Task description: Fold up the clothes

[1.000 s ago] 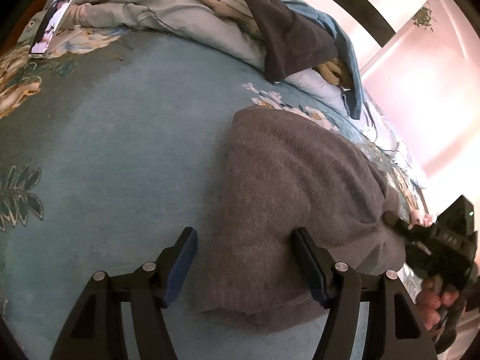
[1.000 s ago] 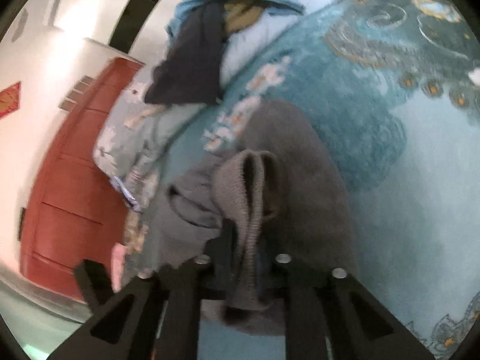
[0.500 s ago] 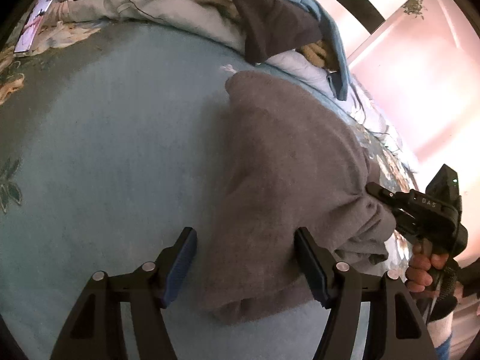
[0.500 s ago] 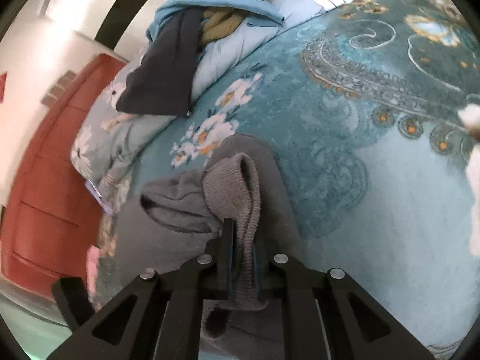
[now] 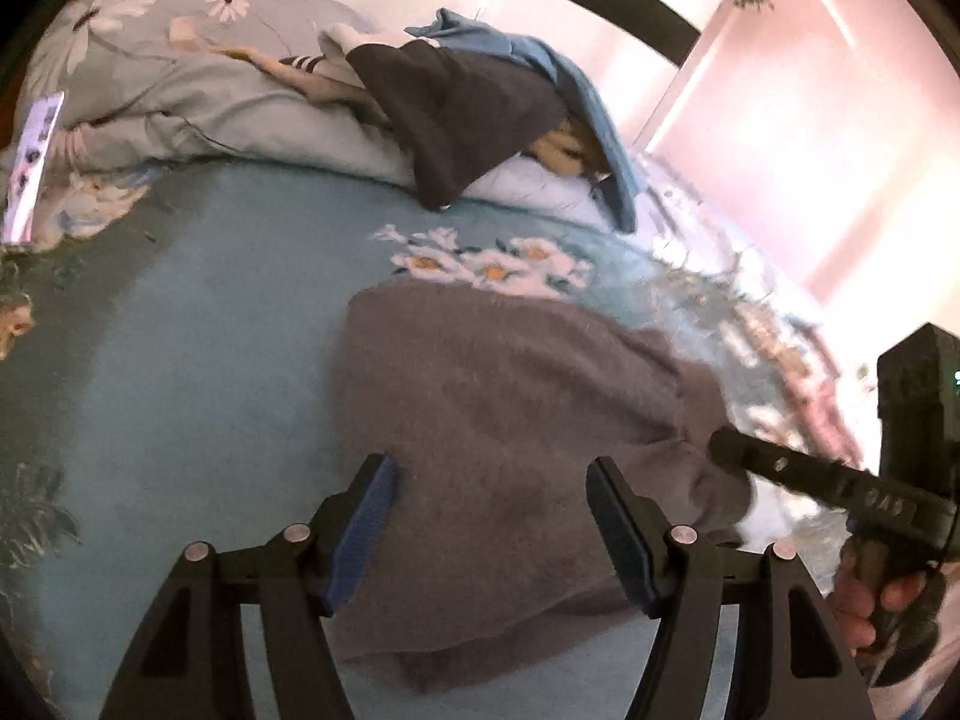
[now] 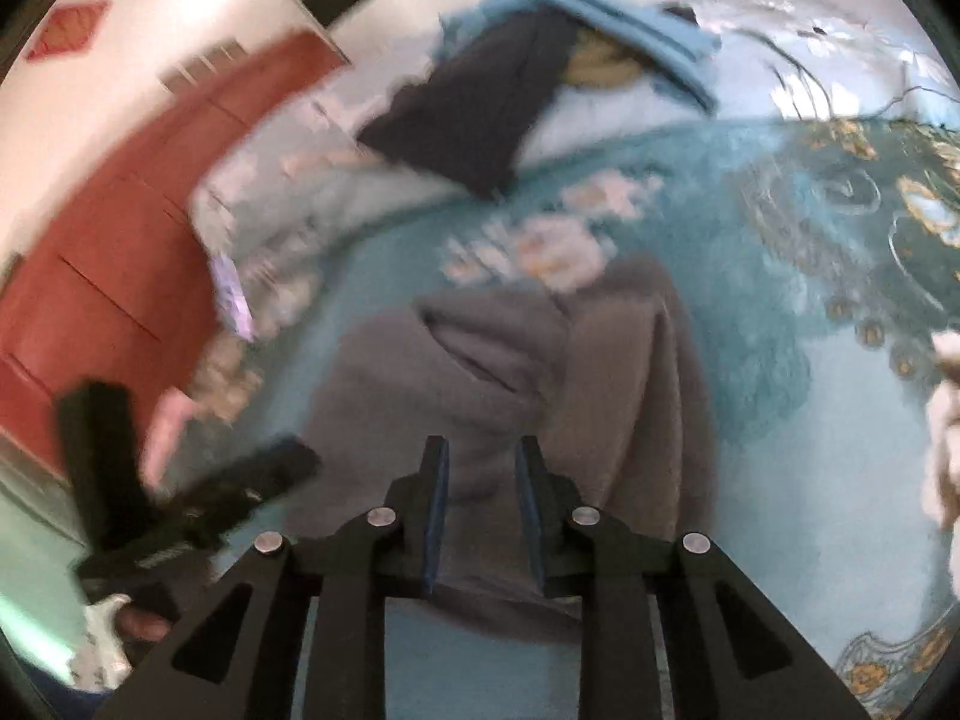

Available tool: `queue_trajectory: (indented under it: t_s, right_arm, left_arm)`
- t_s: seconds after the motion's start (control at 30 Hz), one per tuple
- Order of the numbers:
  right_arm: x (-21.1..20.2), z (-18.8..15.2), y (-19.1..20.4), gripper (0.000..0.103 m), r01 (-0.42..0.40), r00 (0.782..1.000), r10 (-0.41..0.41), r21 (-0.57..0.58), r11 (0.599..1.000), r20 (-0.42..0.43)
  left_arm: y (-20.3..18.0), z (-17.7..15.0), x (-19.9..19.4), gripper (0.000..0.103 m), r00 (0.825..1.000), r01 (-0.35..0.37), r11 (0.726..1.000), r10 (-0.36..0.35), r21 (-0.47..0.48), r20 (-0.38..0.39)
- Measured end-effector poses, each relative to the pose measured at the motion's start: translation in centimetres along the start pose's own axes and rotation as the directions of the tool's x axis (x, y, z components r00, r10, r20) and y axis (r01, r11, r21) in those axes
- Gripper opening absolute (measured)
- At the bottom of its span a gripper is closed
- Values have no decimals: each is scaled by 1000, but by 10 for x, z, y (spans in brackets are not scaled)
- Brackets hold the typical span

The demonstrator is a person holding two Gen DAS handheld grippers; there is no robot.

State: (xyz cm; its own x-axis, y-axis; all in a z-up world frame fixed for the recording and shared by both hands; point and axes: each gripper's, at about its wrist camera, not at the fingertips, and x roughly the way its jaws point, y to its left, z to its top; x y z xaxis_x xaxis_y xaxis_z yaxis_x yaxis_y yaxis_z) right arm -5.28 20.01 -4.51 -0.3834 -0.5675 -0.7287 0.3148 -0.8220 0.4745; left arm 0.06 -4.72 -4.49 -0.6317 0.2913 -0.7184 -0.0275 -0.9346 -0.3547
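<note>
A grey knitted sweater [image 5: 510, 420] lies folded on the teal flowered bedspread [image 5: 180, 324]. My left gripper [image 5: 489, 525] is open and empty, its fingers above the sweater's near edge. The right gripper shows in the left wrist view [image 5: 726, 444] at the sweater's right side. In the right wrist view my right gripper [image 6: 480, 510] has its jaws partly apart over the sweater [image 6: 600, 396], with no cloth pinched between them. The left gripper [image 6: 240, 486] shows blurred at the left of that view.
A heap of clothes, dark [image 5: 474, 114] and light blue [image 5: 576, 90], lies on the pale quilt [image 5: 198, 102] at the far side. A phone [image 5: 30, 174] lies far left. A red wooden door [image 6: 108, 228] stands past the bed. A cream item [image 6: 945, 420] is at the right.
My right gripper has let go of the sweater's folded edge and opened a little; the cloth now lies down. Both views shifted and the right one is blurred by motion.
</note>
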Motion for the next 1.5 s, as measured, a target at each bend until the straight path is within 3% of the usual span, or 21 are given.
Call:
queue_trajectory:
  t_s: [0.1, 0.17, 0.23, 0.3, 0.37, 0.5, 0.63, 0.7, 0.87, 0.93, 1.0, 1.03, 1.1, 1.13, 1.2, 1.37, 1.5]
  right_arm:
    - [9, -3, -9, 22, -4, 1000, 5, 39, 999, -25]
    - [-7, -1, -8, 23, -7, 1000, 7, 15, 1000, 26]
    - [-24, -1, -11, 33, 9, 996, -9, -2, 1000, 91]
    - [-34, -1, -27, 56, 4, 991, -9, 37, 999, 130]
    - [-31, -2, -50, 59, -10, 993, -5, 120, 993, 122]
    - [-8, -1, -78, 79, -178, 983, 161, 219, 959, 93]
    - [15, 7, -88, 81, -207, 978, 194, 254, 945, 77]
    - [20, 14, -84, 86, -218, 976, 207, 260, 941, 70]
    - [26, 18, -66, 86, -144, 989, 134, 239, 960, 58]
    - [26, 19, -61, 80, -120, 992, 109, 241, 963, 60]
    - [25, 19, -59, 50, -96, 995, 86, 248, 964, 54]
    - [25, 20, -58, 44, -69, 997, 62, 247, 967, 37]
    - [20, 23, -53, 27, -38, 999, 34, 235, 971, 18]
    - [16, 25, -51, 23, -36, 999, 33, 229, 973, 16]
    - [2, 27, -45, 21, -61, 998, 56, 216, 974, 26]
    - [-38, 27, -32, 19, -83, 996, 76, 149, 985, 53]
    - [-79, 21, -47, 19, -131, 988, 116, 155, 979, 100]
  left_arm:
    - [2, -3, 1, 71, 1000, -4, 1000, 4, 7, -8]
    - [10, 0, -6, 71, 1000, -4, 1000, 4, -15, 18]
    - [22, 3, -5, 71, 1000, 8, 998, -7, -54, 19]
    - [35, 5, 3, 71, 1000, 27, 994, -27, -109, -1]
    - [49, 7, 10, 71, 999, 45, 985, -49, -165, -20]
    - [70, 9, 29, 71, 989, 117, 957, -138, -264, -59]
    - [81, 7, 48, 75, 965, 206, 914, -250, -350, -83]
    - [85, 6, 56, 75, 950, 244, 889, -299, -388, -88]
    - [79, 7, 54, 75, 949, 250, 893, -303, -375, -89]
    - [76, 5, 54, 73, 950, 248, 894, -300, -374, -88]
    - [73, 3, 51, 69, 951, 250, 890, -299, -381, -75]
    - [71, 3, 50, 55, 951, 256, 887, -303, -384, -66]
    - [67, 0, 43, 47, 959, 240, 895, -279, -376, -52]
    - [64, -1, 39, 38, 962, 235, 898, -271, -373, -46]
    - [57, -3, 30, 35, 966, 225, 904, -255, -365, -36]
    - [10, 5, 2, 33, 960, 270, 923, -280, -275, 3]
    - [-28, 11, -20, 33, 953, 303, 932, -303, -200, 32]
